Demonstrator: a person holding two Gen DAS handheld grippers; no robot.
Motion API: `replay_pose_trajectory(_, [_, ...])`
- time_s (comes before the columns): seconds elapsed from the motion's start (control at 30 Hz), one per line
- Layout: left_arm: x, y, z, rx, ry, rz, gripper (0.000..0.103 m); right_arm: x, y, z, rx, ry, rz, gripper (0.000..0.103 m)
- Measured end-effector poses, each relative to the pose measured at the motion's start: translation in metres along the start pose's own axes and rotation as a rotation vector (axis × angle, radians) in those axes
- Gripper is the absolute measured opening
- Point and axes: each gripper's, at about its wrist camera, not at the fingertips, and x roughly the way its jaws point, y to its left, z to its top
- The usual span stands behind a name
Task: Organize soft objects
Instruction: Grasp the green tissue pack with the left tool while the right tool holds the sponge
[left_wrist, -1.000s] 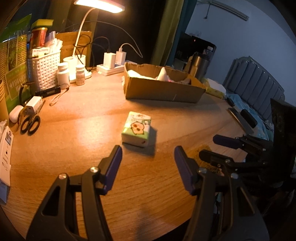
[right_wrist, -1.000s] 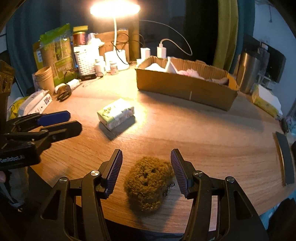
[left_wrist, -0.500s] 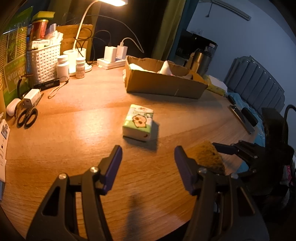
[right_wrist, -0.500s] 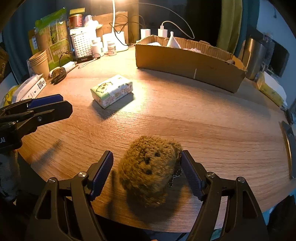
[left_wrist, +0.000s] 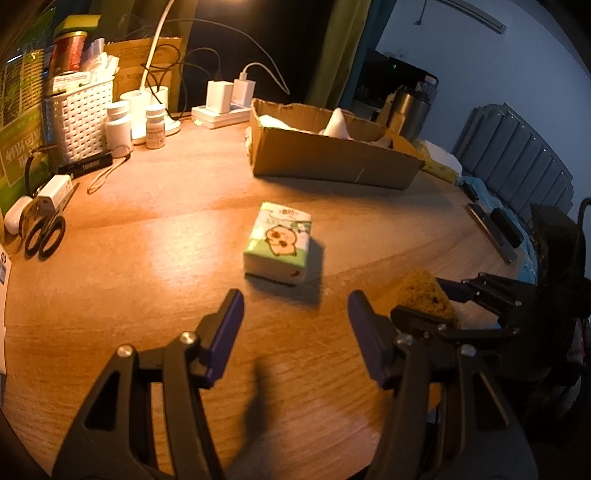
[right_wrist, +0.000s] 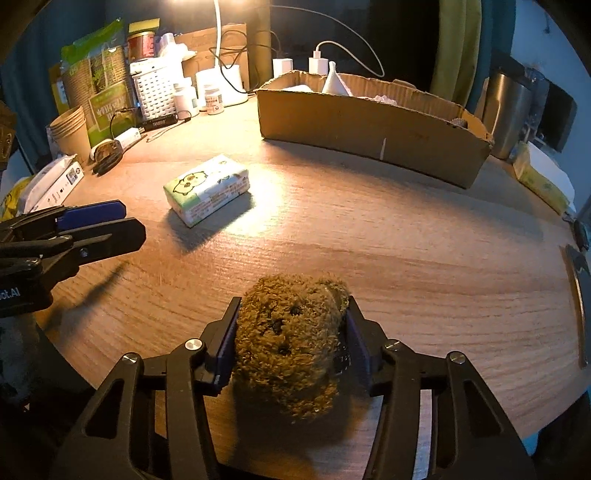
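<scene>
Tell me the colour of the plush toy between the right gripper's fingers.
Brown plush toy; clearest in the right wrist view.

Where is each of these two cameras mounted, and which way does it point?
Left wrist: on the left gripper, looking down along its open fingers at the tissue pack; the right gripper shows at right.
Right wrist: on the right gripper, whose jaws are closing around the plush bear; the left gripper shows at left.
Shared: pack, bear, cardboard box, table.
</scene>
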Motion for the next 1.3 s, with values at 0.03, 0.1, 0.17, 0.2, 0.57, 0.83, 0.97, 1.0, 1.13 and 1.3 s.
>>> replay_pose_trajectory(0.03, [0.001,0.0,0.002,0.002,0.002,0.003,0.06,0.001,0.0,0.001,0.001,0.001,0.003,0.054])
replay_pose_trajectory(0.1, [0.004,-0.001,0.007,0.005,0.002,0.006,0.06,0.002,-0.003,0.005,0.001,-0.001,0.008,0.054])
replay_pose_trajectory(0.17, [0.006,-0.001,0.012,0.009,0.002,0.01,0.06,0.002,-0.005,0.01,0.003,-0.005,0.011,0.054])
replay_pose_trajectory(0.2, [0.008,-0.001,0.015,0.01,0.003,0.013,0.06,0.002,-0.006,0.013,0.004,-0.009,0.012,0.054])
replay_pose_trajectory(0.57, [0.034,0.002,0.049,0.012,0.019,0.062,0.06,0.015,-0.035,0.047,0.032,-0.026,0.025,0.054])
replay_pose_trajectory(0.83, [0.065,0.006,0.064,0.01,0.07,0.121,0.06,0.025,-0.058,0.061,0.061,-0.029,0.031,0.054])
replay_pose_trajectory(0.97, [0.076,0.002,0.068,0.022,0.09,0.114,0.065,0.029,-0.07,0.066,0.075,-0.032,0.035,0.054])
replay_pose_trajectory(1.0, [0.079,0.001,0.069,0.025,0.095,0.114,0.065,0.029,-0.072,0.066,0.078,-0.034,0.036,0.054])
replay_pose_trajectory(1.13, [0.086,-0.002,0.072,0.039,0.106,0.111,0.065,0.031,-0.082,0.068,0.091,-0.039,0.04,0.054])
replay_pose_trajectory(1.3, [0.097,-0.012,0.071,0.058,0.148,0.104,0.065,0.034,-0.093,0.069,0.105,-0.042,0.045,0.054])
